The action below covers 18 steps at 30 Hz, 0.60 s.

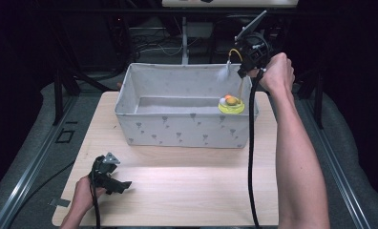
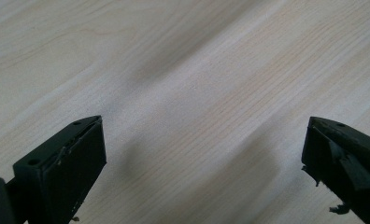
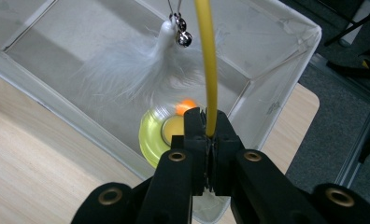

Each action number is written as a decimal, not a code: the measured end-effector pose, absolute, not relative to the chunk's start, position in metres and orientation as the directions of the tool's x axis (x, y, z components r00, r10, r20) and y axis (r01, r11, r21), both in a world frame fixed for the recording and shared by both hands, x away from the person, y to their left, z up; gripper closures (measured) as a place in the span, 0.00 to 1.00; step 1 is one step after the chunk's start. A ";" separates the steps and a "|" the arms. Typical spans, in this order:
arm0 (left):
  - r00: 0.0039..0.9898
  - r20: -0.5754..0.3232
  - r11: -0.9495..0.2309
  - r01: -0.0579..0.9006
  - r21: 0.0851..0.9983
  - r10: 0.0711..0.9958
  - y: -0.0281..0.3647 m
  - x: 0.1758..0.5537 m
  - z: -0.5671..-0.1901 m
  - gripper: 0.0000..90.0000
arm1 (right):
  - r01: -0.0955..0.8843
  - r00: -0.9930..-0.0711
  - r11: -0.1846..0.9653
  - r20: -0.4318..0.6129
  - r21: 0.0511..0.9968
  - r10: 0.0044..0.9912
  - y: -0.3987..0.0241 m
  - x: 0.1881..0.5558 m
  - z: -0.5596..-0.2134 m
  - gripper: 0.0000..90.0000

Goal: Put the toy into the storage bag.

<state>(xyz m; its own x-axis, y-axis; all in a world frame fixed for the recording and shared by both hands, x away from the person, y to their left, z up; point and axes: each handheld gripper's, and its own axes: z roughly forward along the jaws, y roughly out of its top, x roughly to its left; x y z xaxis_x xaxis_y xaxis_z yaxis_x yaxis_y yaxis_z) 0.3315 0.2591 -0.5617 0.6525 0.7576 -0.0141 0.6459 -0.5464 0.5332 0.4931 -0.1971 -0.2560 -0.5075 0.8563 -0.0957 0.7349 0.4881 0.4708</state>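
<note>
My right gripper (image 1: 243,72) hangs above the right end of the grey fabric box (image 1: 187,129), held by a raised hand. Its jaws are shut on a thin yellow wand (image 3: 207,60) that arches up from between them. A white feather (image 3: 131,70) with small metal bells (image 3: 182,35) dangles from the wand's wire over the box. Below sits the toy's round yellow base (image 3: 150,135) with an orange ball (image 3: 187,103), just inside the box's near right corner; whether it rests or hangs I cannot tell. My left gripper (image 1: 122,185) lies low over the table (image 2: 192,70), open and empty.
The box rim (image 3: 57,105) runs diagonally under the toy, and the box interior looks bare apart from it. The light wooden table (image 1: 187,191) stretches in front of the box. A black cable (image 1: 250,143) trails from my right gripper down across the table.
</note>
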 end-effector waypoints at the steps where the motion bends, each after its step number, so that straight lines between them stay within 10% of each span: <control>1: 0.652 -0.014 -0.546 0.646 0.533 0.758 0.259 0.331 -0.562 0.00 | 0.736 -0.506 0.484 -0.090 0.473 0.858 -0.198 0.493 -0.258 0.98; 18: 0.651 -0.014 -0.544 0.646 0.536 0.759 0.259 0.332 -0.562 0.00 | 0.765 -0.501 0.474 -0.062 0.436 0.864 -0.210 0.491 -0.293 0.98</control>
